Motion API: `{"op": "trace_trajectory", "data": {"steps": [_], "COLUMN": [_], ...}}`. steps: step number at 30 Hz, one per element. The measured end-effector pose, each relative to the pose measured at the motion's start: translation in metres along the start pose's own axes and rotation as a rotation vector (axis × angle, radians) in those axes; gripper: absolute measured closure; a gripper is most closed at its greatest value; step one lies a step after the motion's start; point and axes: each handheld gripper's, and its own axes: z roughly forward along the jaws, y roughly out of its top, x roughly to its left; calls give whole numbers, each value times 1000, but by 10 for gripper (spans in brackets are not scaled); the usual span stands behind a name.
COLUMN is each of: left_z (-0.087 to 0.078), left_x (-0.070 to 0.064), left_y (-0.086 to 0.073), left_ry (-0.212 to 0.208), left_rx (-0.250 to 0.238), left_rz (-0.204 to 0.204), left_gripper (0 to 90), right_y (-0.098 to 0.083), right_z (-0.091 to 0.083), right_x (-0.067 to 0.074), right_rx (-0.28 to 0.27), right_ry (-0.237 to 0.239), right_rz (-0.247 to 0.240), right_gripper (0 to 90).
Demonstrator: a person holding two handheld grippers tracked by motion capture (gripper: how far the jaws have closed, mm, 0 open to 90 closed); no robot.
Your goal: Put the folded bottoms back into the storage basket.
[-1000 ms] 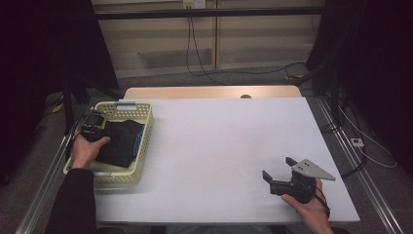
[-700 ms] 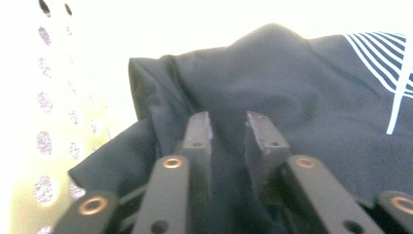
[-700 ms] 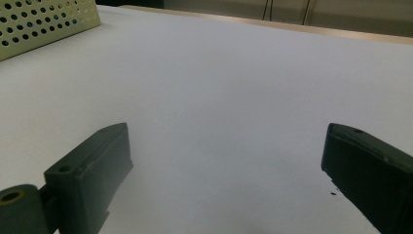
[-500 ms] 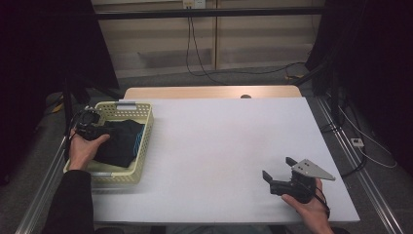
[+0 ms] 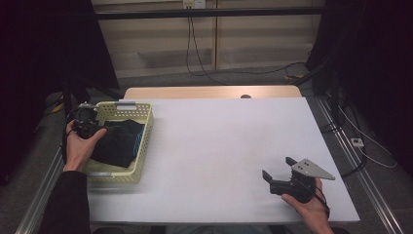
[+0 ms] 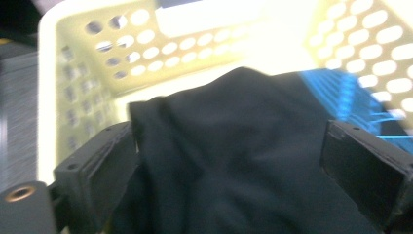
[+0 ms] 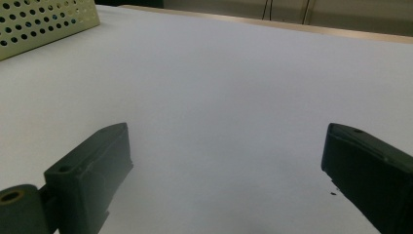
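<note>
A pale yellow perforated basket [image 5: 145, 139] stands at the table's left edge with a black garment [image 5: 119, 141] with blue trim lying in it. My left gripper [image 5: 90, 126] hangs over the basket's left side, pointing down at the garment. In the left gripper view its jaws have just been opening and stand wide apart [image 6: 229, 165]. The black garment [image 6: 243, 156] lies loose beneath and between them, and the pads do not press on it. My right gripper [image 5: 278, 168] rests near the table's front right, open with bare table [image 7: 219, 73] between its jaws.
The white table [image 5: 219, 136] stretches between the basket and the right gripper. A wooden strip [image 5: 209, 92] runs along its far edge. Cables trail over the floor behind and to the right. In the right gripper view the basket's corner [image 7: 44, 22] sits at far left.
The left hand and its gripper have lifted slightly and shifted toward the basket's left rim. The garment stays in the basket. The right hand has kept still.
</note>
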Motion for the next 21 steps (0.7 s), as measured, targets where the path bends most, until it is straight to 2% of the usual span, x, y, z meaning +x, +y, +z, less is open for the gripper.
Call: {"op": "trace_trajectory", "data": {"steps": [2, 6, 10, 12, 14, 17, 20, 21], "left_z": [-2, -7, -13, -17, -23, -29, -32, -34], "left_x": [0, -1, -1, -2, -4, -3, -4, -5], "left_y": [0, 1, 1, 0, 0, -1, -2, -2], "left_ry": [-18, -4, -10, -14, 16, -4, 5, 21], "left_rx": [-17, -42, -74, -100, -151, -191, -212, -220], "left_rz": [4, 17, 8, -8, -24, -61, -32, -14], "left_gripper": [64, 57, 59, 66, 90, 91, 91, 91], "right_y": [0, 0, 0, -1, -1, -1, -1, -1], "right_z": [0, 0, 0, 0, -1, -1, -1, -1], "right_x": [0, 0, 0, -1, -1, -1, -1, -1], "right_rx": [0, -2, -1, -1, -2, -4, -2, -2], "right_ry": [-1, 0, 2, 0, 1, 0, 0, 0], "right_rz": [0, -1, 1, 1, 5, 4, 8, 8], "right_gripper": [40, 40, 40, 40, 40, 40, 40, 40]}}
